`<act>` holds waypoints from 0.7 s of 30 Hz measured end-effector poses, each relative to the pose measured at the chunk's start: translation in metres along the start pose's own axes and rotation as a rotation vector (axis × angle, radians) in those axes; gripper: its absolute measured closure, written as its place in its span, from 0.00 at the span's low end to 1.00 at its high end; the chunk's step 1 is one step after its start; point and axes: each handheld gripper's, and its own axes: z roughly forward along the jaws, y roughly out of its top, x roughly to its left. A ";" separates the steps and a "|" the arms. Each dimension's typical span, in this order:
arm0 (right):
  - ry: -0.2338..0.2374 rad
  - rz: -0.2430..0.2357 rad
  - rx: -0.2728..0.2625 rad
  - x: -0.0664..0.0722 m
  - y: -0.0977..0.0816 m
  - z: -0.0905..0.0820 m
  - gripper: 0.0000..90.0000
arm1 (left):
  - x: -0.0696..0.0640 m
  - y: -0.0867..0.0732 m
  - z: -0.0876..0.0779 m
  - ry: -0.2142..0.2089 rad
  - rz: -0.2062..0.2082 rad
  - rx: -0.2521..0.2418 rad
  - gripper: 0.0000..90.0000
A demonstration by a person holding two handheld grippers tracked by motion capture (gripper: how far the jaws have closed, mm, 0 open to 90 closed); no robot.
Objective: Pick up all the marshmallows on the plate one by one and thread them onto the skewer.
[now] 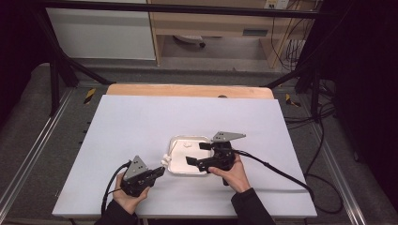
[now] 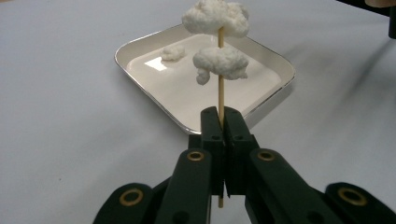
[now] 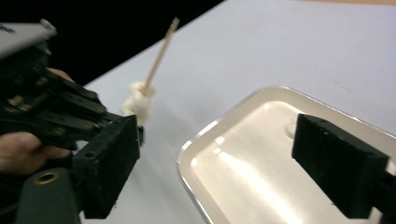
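Your left gripper (image 2: 220, 122) clamps a thin wooden skewer (image 2: 221, 93) with two white fluffy lumps (image 2: 219, 63) threaded on it, just beside the shallow white square tray (image 1: 174, 165). Your right gripper (image 3: 233, 172) hangs over that tray — jaws wide, nothing between them — and a third lump (image 2: 173, 52) lies inside.

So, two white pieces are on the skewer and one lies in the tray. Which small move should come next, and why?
Probably the right gripper should reach down to the loose white piece in the tray and close on it. Its jaws are open and empty above the tray, while the left gripper is shut on the skewer, which has bare stick below its two pieces.
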 end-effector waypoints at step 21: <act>-0.162 -0.063 0.131 -0.030 0.015 0.028 0.05 | 0.004 -0.001 -0.001 -0.007 -0.007 0.018 0.98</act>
